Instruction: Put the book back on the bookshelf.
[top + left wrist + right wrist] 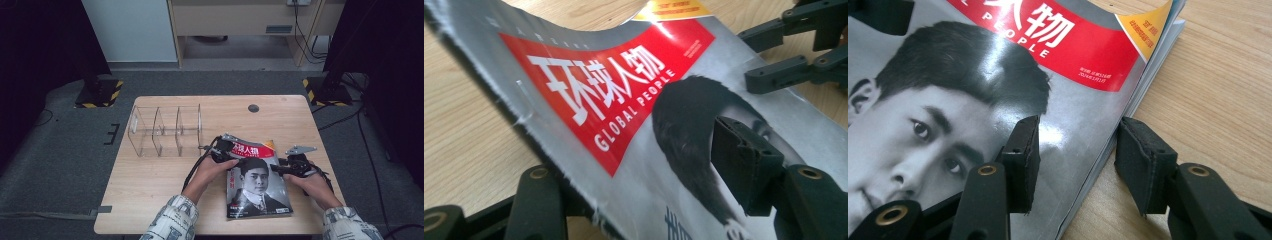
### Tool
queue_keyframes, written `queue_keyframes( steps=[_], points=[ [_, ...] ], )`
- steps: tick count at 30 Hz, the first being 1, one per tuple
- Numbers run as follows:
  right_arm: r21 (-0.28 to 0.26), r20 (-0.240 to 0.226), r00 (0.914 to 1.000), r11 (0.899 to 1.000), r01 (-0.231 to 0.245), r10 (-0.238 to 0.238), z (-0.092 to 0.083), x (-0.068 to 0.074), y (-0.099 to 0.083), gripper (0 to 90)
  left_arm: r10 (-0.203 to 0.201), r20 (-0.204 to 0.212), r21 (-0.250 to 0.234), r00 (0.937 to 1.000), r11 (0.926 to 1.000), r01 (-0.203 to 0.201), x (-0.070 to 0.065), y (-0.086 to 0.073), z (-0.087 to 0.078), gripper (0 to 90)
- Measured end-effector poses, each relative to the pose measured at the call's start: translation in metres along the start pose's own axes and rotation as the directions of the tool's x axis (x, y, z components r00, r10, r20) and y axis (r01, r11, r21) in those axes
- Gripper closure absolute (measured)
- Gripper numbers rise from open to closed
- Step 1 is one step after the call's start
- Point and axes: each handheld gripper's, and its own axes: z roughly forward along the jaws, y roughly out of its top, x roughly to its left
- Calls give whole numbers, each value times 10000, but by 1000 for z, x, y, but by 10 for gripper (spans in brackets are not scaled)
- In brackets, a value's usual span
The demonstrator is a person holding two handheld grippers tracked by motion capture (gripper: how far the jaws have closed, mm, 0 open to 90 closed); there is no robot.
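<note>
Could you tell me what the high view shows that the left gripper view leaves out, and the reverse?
High view alone: the clear acrylic organizer standing left of the magazine, the person's patterned sleeves, and the floor around the table.
Left gripper view alone: the frayed spine edge close up, with "GLOBAL PEOPLE" legible on the red banner.
Both: the magazine, the wooden table and the right gripper.

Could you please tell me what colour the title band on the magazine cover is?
Red with white lettering; the band on the magazine shows best in the left gripper view.
</note>
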Motion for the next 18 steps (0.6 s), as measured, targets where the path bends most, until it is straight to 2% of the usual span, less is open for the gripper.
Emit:
queue_keyframes(
  steps=[4, 11, 15, 18],
  points=[
    [3, -99, 9999, 10000, 88, -88, 2, 3, 1, 529, 158, -113, 178, 9998, 9997, -156, 0, 1, 5, 403],
    [69, -502, 9986, 9998, 165, -161, 3, 9, 2, 544, 49, -131, 187, 9999, 9998, -46, 3, 3, 9, 463],
    [18, -653, 9976, 9997, 232, -230, 3, 10, 1, 547, 3, -194, 304, 9998, 9995, 3, 4, 5, 8, 562],
    [-51, -818, 9962, 9995, 309, -312, 2, 11, 1, 547, 180, -340, 318, 9993, 9994, -169, 3, 7, 5, 658]
  ],
)
